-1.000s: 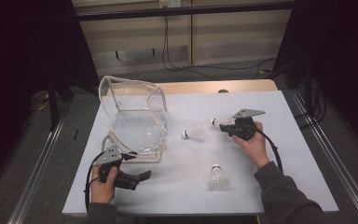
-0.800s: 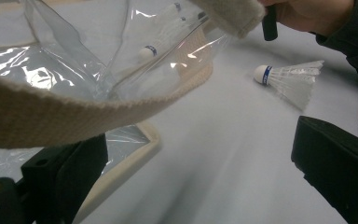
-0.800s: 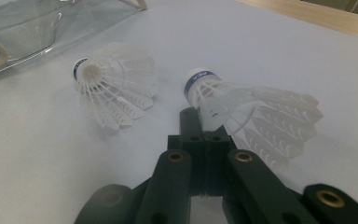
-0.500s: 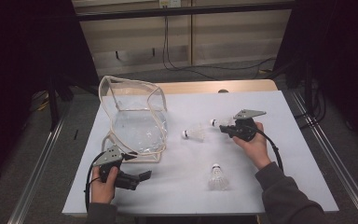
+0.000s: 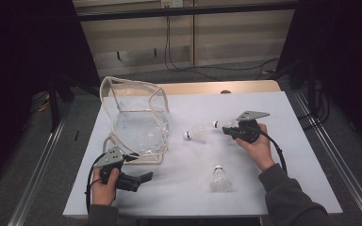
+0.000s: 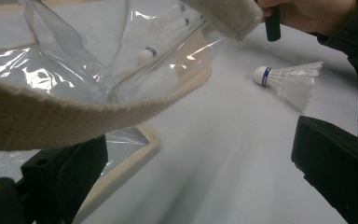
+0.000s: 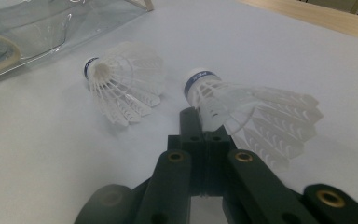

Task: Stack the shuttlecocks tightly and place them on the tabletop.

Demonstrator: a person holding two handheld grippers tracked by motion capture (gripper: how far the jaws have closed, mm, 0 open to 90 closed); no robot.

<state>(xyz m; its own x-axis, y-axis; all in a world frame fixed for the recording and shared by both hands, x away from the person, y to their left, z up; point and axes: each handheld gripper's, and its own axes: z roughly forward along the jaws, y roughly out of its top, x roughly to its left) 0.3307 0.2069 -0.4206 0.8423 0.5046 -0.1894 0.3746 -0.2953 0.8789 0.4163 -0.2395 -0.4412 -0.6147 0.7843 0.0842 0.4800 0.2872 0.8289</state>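
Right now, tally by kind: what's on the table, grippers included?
Shuttlecocks: 3 (one held by the right gripper, shuttlecock near the bag, shuttlecock at the front)
Clear bags: 1 (clear bag)
Grippers: 2 (right gripper, left gripper)
Total: 6

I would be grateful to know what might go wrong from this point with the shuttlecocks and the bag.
1. The right hand-held gripper pinches the held shuttlecock by its thin feather skirt; it may crush or slip.
2. The clear bag looks floppy and its mouth may sag, as the left hand-held gripper is open beside it.
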